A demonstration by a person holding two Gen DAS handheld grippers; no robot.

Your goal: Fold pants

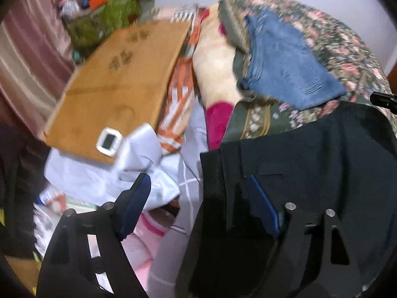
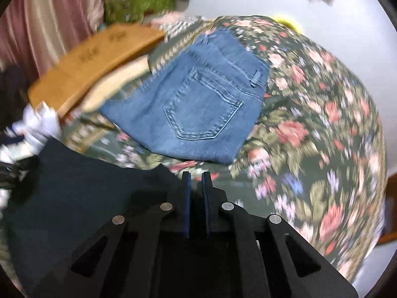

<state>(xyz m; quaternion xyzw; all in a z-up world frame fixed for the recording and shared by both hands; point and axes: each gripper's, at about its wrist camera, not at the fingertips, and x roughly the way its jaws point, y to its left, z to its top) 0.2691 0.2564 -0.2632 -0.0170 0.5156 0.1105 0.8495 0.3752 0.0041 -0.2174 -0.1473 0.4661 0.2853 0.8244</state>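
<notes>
Two pairs of pants are in view. The dark pants (image 1: 297, 173) lie nearest, spread over the near edge of the floral bedspread (image 2: 322, 114); the folded blue jeans (image 2: 198, 104) rest further back on the same bedspread, back pocket up, well apart from both grippers.

Two grippers show. The left gripper (image 1: 198, 198) has its jaws spread wide: one finger sits over the dark pants, the other hangs over the clutter to the left, and nothing is pinched between them. The right gripper (image 2: 196, 186) has its jaws clenched almost together at the far edge of the dark pants; the blur makes it hard to say whether a fold of that cloth is caught between the pads.

Beside the bed one flat cardboard box (image 1: 119, 82) lies with one small white device (image 1: 109, 142) on its near corner. Under and beside it are one orange-and-white patterned box (image 1: 181, 94), crumpled white plastic (image 1: 104, 173) and one cream-and-magenta blanket (image 1: 215, 74). A green bag (image 1: 104, 19) stuffed with items stands by the striped curtain (image 1: 29, 57).
</notes>
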